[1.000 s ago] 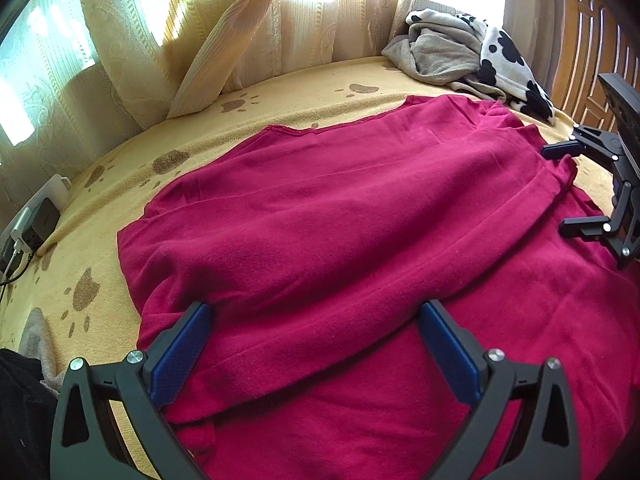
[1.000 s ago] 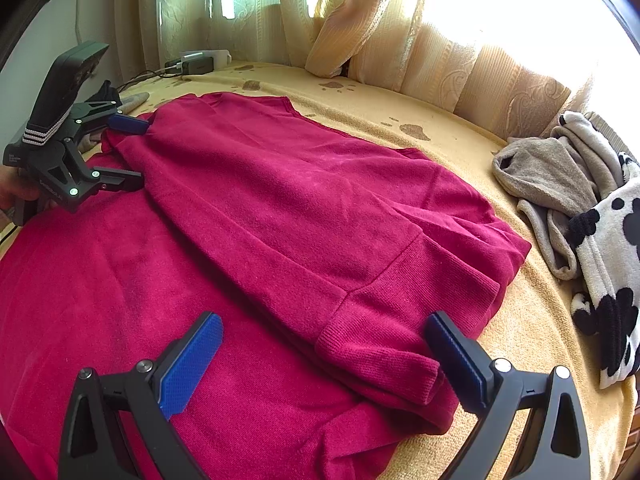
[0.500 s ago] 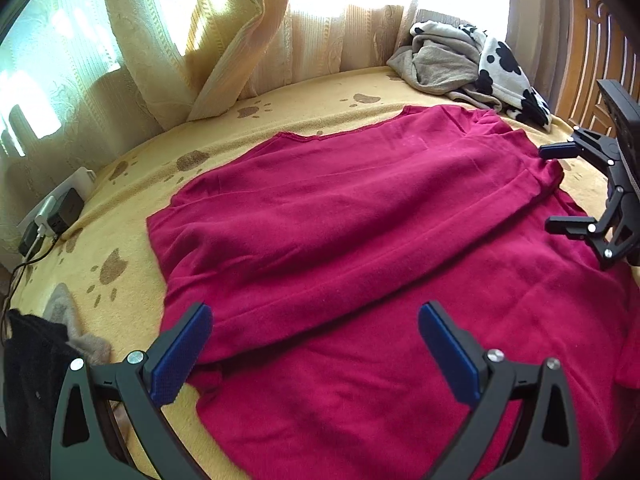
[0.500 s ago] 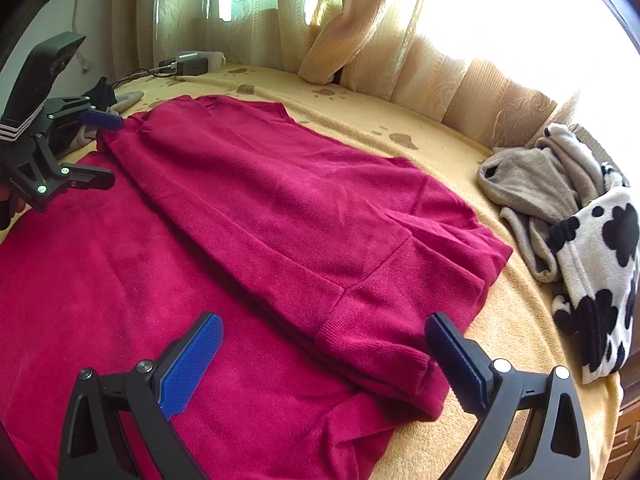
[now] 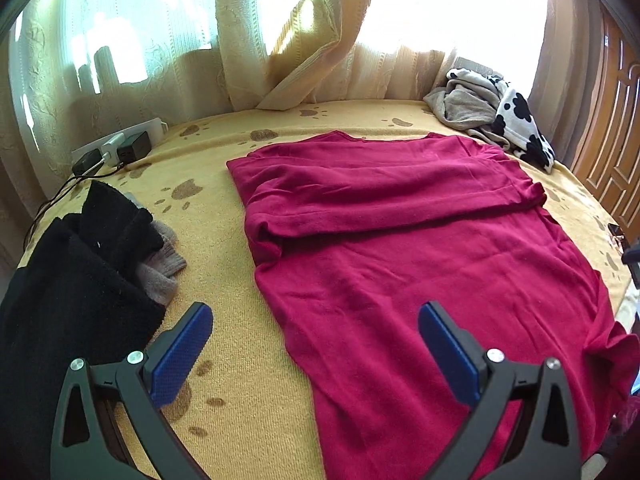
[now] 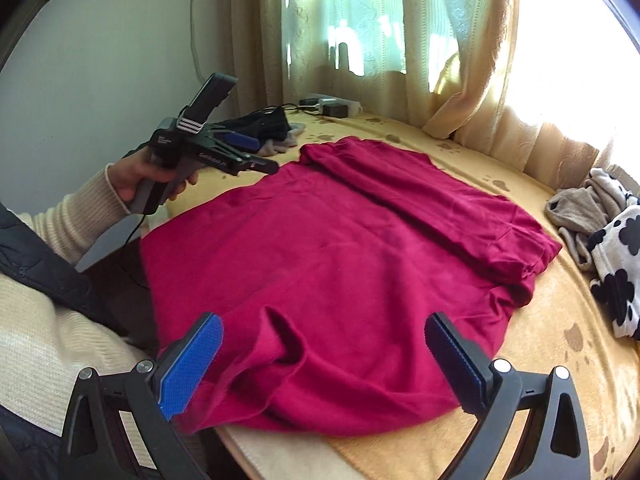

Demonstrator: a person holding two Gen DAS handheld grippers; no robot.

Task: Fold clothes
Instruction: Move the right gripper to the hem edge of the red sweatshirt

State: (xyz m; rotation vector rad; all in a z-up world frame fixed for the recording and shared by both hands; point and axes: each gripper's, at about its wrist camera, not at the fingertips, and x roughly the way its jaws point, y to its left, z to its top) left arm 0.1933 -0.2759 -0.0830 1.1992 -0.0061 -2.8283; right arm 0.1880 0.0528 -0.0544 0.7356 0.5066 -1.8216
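Note:
A crimson sweater [image 5: 420, 248] lies flat on the yellow paw-print blanket [image 5: 224, 248], its far part folded back over the body in a long band [image 5: 384, 196]. My left gripper [image 5: 316, 352] is open above the sweater's near left edge, holding nothing. In the right wrist view the same sweater [image 6: 340, 256] has a loose ruffled flap [image 6: 280, 344] at its near edge. My right gripper [image 6: 324, 360] hovers open just over that flap. A hand holds the left gripper [image 6: 240, 152], raised off the sweater's left side.
A black garment [image 5: 68, 280] with grey socks [image 5: 160, 260] lies at the left. A grey and cow-print pile [image 5: 492, 112] sits at the far right. A power strip with chargers [image 5: 116, 148] and cables is by the curtains [image 5: 288, 40]. The bed's edge [image 6: 304, 456] is near.
Both grippers have pulled back and risen away from the folded band, which stays where it lay. The views are now wider, showing the black garment and the person's sleeve.

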